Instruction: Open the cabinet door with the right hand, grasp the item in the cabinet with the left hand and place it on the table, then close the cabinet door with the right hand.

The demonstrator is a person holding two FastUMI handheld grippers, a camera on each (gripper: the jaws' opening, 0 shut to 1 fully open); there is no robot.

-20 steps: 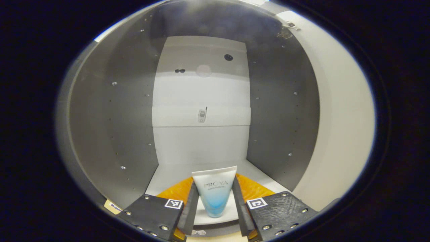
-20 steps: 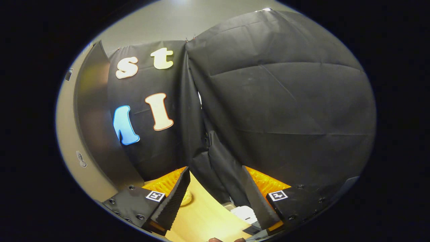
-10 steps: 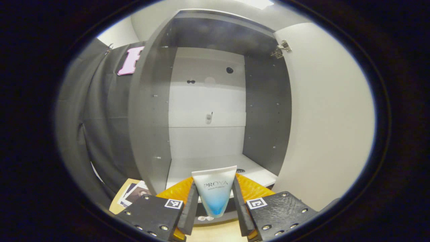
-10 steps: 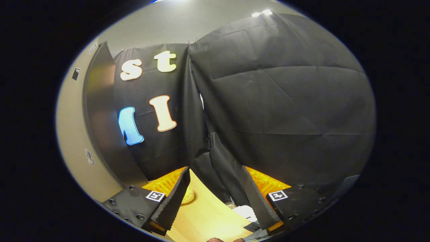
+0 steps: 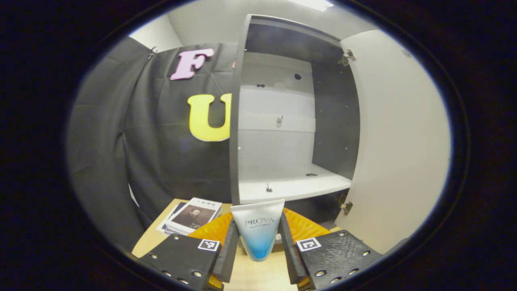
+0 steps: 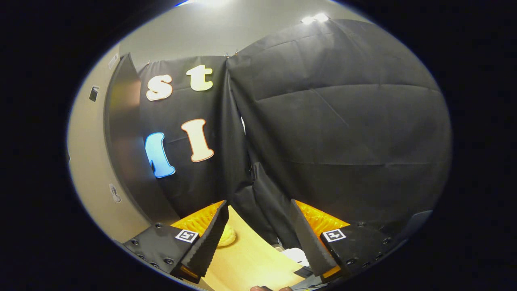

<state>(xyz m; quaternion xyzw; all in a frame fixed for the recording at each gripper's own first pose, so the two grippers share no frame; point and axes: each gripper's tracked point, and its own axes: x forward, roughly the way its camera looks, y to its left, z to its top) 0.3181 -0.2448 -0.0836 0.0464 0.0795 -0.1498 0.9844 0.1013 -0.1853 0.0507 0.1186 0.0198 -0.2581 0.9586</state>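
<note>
between fingers, upright tube (image 5: 258, 230), cap down

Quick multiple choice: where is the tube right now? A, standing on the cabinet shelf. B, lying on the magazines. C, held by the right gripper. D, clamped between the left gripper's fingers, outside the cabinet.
D: in the left gripper view the tube sits pinched between the left gripper fingers, in front of the open cabinet, above the table.
</note>
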